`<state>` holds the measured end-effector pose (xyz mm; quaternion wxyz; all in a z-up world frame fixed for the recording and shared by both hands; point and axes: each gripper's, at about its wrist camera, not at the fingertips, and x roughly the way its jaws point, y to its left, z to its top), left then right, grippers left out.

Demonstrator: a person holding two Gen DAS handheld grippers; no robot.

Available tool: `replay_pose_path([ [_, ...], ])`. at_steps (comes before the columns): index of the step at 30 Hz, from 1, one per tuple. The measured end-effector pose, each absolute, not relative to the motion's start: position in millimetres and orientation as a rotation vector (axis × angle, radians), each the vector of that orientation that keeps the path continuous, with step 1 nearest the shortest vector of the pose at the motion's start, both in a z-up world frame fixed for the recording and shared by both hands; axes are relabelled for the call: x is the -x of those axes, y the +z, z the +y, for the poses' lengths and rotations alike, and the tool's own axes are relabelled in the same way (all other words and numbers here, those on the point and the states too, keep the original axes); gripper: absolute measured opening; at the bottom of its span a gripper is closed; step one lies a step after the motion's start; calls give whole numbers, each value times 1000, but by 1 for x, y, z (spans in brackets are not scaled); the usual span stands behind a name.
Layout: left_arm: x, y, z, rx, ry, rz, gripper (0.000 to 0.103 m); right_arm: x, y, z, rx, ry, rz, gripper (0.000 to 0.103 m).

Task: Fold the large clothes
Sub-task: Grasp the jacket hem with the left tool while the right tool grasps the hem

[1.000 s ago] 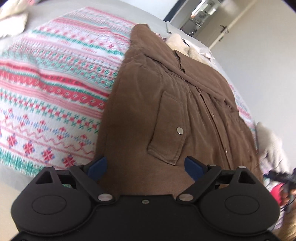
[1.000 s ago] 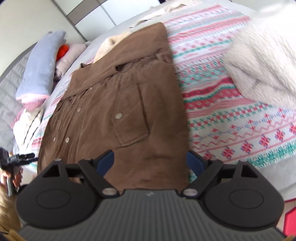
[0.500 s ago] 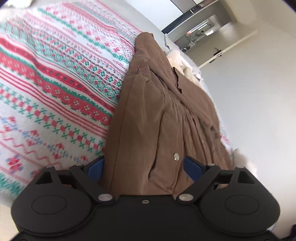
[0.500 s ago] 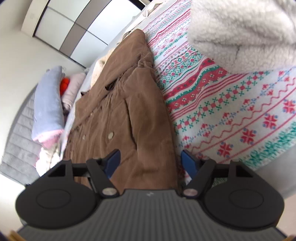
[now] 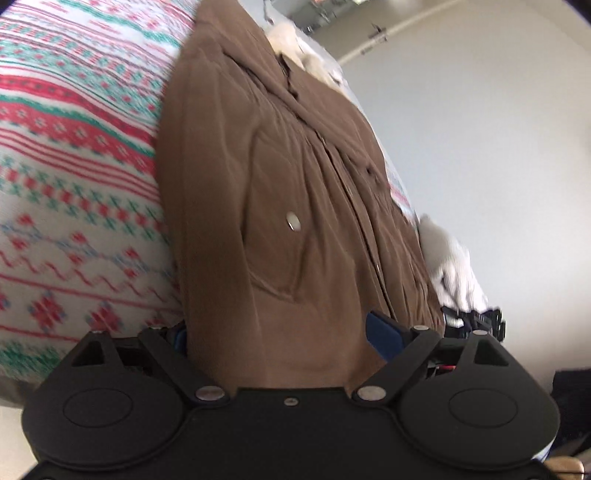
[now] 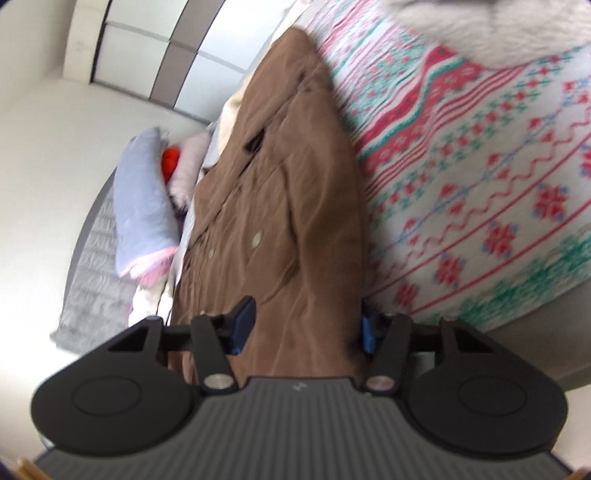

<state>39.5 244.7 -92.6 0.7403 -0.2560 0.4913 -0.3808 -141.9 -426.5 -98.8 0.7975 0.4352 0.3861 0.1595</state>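
A brown corduroy jacket [image 5: 280, 177] with snap buttons and a chest pocket lies lengthwise on a bed, its collar at the far end. It also shows in the right wrist view [image 6: 291, 206]. My left gripper [image 5: 280, 336] is open, and the jacket's near hem lies between its blue-padded fingers. My right gripper [image 6: 303, 328] is open too, its fingers either side of the hem at the jacket's other corner. The hem's edge is hidden behind both gripper bodies.
A red, green and white patterned blanket [image 5: 74, 177] covers the bed under the jacket. A white fluffy garment [image 6: 491, 29] lies at the far right. A pale blue pillow [image 6: 144, 199] and other soft items are piled by the wall.
Both grippers have moved in low over the jacket's near hem. The fabric now lies between the open fingers of each. The right fingers stand a little closer together.
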Motion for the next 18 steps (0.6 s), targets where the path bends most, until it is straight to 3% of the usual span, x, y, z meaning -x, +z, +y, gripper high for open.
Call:
replay_pose_path([
  [5, -31, -88, 228, 496, -843, 1099, 72, 137, -86, -408, -830, 349, 868, 54],
  [6, -36, -90, 224, 491, -835, 1095, 65, 133, -83, -405, -812, 348, 875, 50],
  [7, -33, -89, 223, 488, -820, 1087, 60, 133, -81, -401, -799, 344, 877, 36],
  [9, -29, -88, 226, 493, -787, 1061, 34, 134, -76, -398, -796, 328, 844, 15],
  [11, -25, -85, 233, 563, -773, 1012, 24, 142, -67, -394, -808, 349, 742, 12],
  [18, -21, -39, 234, 731, -849, 668, 19, 128, -22, -382, -840, 390, 439, 9],
])
